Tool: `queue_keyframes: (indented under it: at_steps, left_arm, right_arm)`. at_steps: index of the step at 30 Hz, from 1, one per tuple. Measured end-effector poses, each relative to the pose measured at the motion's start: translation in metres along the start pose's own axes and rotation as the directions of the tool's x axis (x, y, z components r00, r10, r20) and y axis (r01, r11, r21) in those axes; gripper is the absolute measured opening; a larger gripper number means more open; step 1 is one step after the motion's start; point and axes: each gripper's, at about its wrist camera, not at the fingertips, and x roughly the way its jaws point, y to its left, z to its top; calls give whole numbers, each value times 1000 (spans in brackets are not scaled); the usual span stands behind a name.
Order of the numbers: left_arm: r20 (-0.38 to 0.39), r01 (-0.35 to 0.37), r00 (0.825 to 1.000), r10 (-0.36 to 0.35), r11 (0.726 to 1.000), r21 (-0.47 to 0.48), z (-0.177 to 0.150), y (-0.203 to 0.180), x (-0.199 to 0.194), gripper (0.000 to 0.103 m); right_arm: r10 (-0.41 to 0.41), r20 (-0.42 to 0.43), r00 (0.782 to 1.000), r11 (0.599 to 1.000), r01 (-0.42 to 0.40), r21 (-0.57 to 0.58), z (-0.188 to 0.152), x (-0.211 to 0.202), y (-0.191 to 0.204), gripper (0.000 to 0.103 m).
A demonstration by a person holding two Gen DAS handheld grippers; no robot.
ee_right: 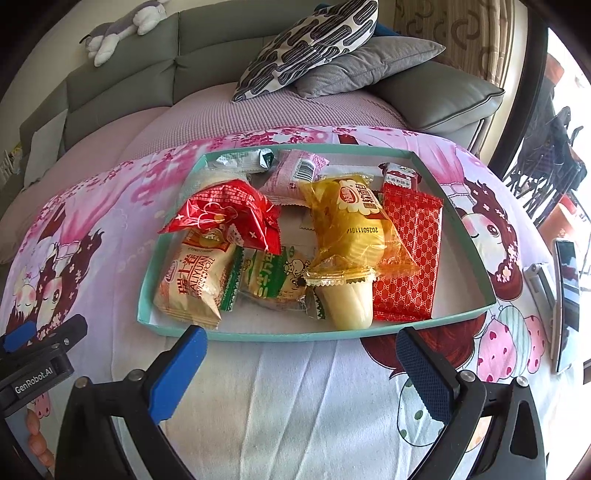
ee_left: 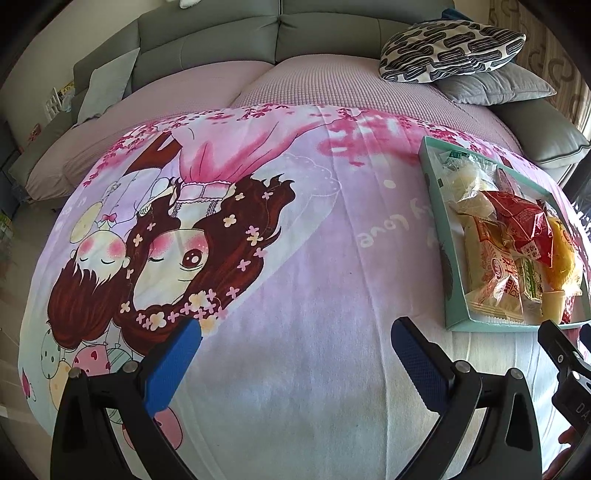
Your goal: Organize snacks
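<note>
A shallow teal-rimmed tray [ee_right: 258,335] lies on the cartoon-print blanket and holds several wrapped snacks. Among them are a red bag [ee_right: 225,214], a yellow cake pack [ee_right: 351,221], a flat red patterned packet [ee_right: 410,254], a beige biscuit pack [ee_right: 192,280] and a pale jelly cup [ee_right: 351,306]. My right gripper [ee_right: 299,343] stands open just in front of the tray's near rim, with nothing between its blue pads. In the left wrist view the tray [ee_left: 436,221] sits at the right. My left gripper [ee_left: 295,339] hangs open over bare blanket, left of the tray.
The blanket [ee_left: 295,258] covers a low surface in front of a grey sofa [ee_left: 258,33] with patterned [ee_right: 306,40] and grey cushions [ee_right: 365,62]. A phone [ee_right: 567,295] lies at the blanket's right edge. A plush toy [ee_right: 122,26] rests on the sofa back.
</note>
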Motion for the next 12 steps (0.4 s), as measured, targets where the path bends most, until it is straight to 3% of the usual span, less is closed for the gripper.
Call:
queue_keyframes:
  at_steps: [12]
  left_arm:
    - [31,7,1000,-7,1000,-14,2,3,-6,102]
  right_arm:
    - [-1,-3,1000,1000,1,-1,0,1,0,103]
